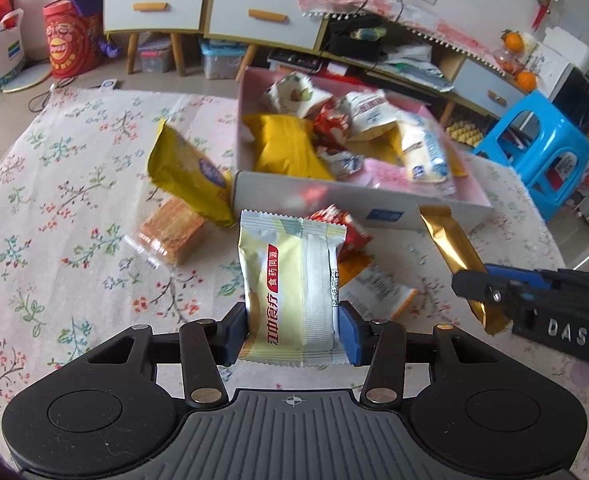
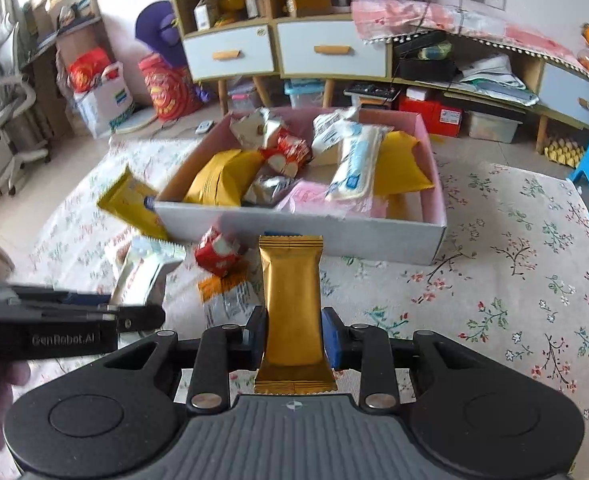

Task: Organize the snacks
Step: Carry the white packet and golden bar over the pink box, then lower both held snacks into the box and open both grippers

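Lettering "江中食疗" marks the pale packet (image 1: 290, 288) clamped by left gripper (image 1: 292, 332); right gripper (image 2: 292, 340) pinches gold packet (image 2: 292, 300).

Gold wrapper (image 2: 292, 308); pale-yellow packet (image 1: 294, 292); floral tablecloth (image 1: 74, 200), seemingly cream.

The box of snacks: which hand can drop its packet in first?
Probably right: its tool holds the gold packet pointing at the box, just ahead.
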Motion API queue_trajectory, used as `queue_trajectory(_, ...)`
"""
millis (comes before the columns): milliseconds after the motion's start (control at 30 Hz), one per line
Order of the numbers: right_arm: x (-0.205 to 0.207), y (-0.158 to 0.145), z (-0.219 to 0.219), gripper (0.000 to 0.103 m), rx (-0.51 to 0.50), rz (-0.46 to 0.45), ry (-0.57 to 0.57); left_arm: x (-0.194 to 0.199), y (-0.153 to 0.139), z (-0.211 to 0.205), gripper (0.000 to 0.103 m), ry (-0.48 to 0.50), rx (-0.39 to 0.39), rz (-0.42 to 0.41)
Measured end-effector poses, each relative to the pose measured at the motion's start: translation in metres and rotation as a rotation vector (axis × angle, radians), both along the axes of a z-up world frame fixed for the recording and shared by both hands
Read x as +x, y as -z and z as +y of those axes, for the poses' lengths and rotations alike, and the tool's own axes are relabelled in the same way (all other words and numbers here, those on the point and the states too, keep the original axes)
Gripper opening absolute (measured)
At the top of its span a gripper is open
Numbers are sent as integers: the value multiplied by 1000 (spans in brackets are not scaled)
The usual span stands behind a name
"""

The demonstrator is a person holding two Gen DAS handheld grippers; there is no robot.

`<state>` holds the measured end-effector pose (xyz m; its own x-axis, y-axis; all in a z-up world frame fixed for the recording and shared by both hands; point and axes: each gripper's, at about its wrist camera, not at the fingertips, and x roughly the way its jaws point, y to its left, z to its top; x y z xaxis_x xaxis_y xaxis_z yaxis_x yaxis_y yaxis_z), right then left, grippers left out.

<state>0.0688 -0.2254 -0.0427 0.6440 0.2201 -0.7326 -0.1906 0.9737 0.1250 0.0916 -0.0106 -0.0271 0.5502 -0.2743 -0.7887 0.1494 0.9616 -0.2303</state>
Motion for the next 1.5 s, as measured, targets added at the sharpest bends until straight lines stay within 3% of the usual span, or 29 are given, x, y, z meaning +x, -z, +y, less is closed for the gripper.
queue_trajectory(200,13,-17,-12,18,123,-54,62,2,-11,0,45,-32,-19,-25)
queue_trajectory(433,42,-21,-20,18,301,-62,148,32,-22,2,45,-83,-57,-25)
queue_trajectory(633,65,-27,-14,18,319,-89,130,60,-31,-9,45,-93,-67,-55)
queue_trajectory(933,87,-10,-29,18,410,-62,151,97,-21,-29,45,-97,-47,-68)
queue_trajectory(1267,96,-7,-33,19,439,-67,153,114,-9,-48,45,-86,15,-117)
queue_trajectory(1500,95,-9,-42,26,477,-78,179,115,-13,-55,49,-59,18,-154)
